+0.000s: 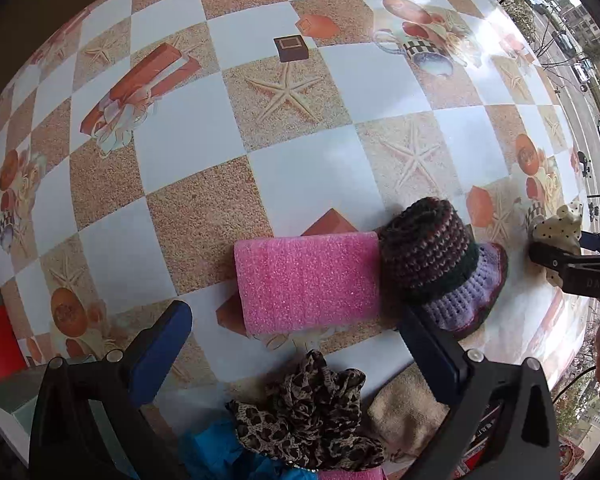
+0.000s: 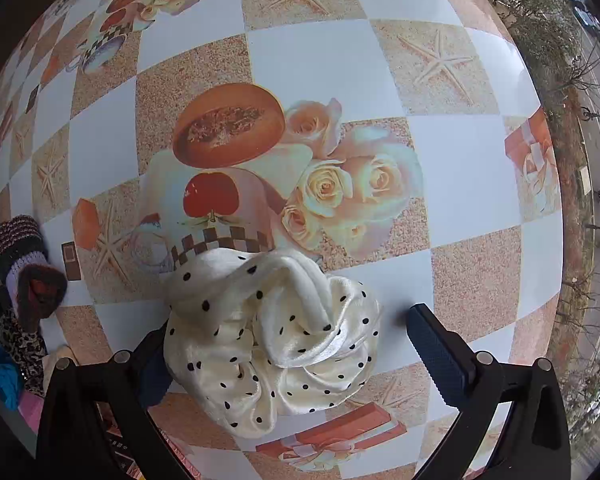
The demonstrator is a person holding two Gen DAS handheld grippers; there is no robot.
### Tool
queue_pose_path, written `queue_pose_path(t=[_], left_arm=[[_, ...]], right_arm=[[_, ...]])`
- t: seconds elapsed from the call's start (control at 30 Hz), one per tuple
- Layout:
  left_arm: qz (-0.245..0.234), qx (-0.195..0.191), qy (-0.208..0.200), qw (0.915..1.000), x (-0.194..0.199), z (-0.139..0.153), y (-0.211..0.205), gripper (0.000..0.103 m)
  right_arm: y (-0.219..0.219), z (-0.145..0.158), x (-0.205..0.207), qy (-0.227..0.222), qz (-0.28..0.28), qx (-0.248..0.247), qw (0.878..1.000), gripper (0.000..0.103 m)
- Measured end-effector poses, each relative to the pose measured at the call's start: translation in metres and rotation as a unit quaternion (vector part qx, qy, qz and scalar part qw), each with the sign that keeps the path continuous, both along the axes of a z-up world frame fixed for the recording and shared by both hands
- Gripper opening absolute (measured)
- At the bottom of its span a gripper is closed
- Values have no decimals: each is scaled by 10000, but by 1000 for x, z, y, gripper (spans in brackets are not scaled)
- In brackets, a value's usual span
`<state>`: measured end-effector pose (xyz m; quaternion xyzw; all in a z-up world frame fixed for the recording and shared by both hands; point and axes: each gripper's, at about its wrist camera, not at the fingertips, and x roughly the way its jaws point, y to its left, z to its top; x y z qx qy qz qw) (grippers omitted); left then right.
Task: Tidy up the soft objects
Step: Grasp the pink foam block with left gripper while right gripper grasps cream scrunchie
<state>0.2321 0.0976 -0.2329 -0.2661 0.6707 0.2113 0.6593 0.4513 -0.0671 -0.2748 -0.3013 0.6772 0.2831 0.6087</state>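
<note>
Both claws hanging apart over soft things on the glossy checked table (image 1: 300, 176).

We are straddling a satin dotted scrunchie (image 2: 272, 340) with our right gripper (image 2: 284, 352), while our left gripper (image 1: 296, 344) is gaping near a pink foam block (image 1: 306, 282), beside a crocheted hat (image 1: 440, 264).

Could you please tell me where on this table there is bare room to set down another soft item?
The far table beyond the pink foam block and crocheted hat is bare. So is the stretch beyond and right of the polka-dot scrunchie. The near edge is crowded: the leopard scrunchie, beige cloth and blue cloth bunch together.
</note>
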Motion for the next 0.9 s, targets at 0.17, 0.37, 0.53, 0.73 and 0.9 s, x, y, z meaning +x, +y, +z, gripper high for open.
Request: queue_pose_path(t=[0.17,0.37,0.53,0.73,0.9], left_arm=[[221,-22,34,9997,0,-12,-1,103],[269,76,136,9995,-2,-27,-4,103],[288,178,209,9992,5,-31,-4,103],[381,32,391,9985,15,-35,-4,103],[500,109,294,9983,17,-26,0,93]], right_arm=[[-4,1,-3,-111,-15,131,9999,103],[-10,5,-7,-276,-19,312,9991,103],[-12,7,-9,-311,-21,341,9989,103],[-9,13,-15,-379,184,373,9984,96],[0,31,-30,-519,624,638,9947,37]])
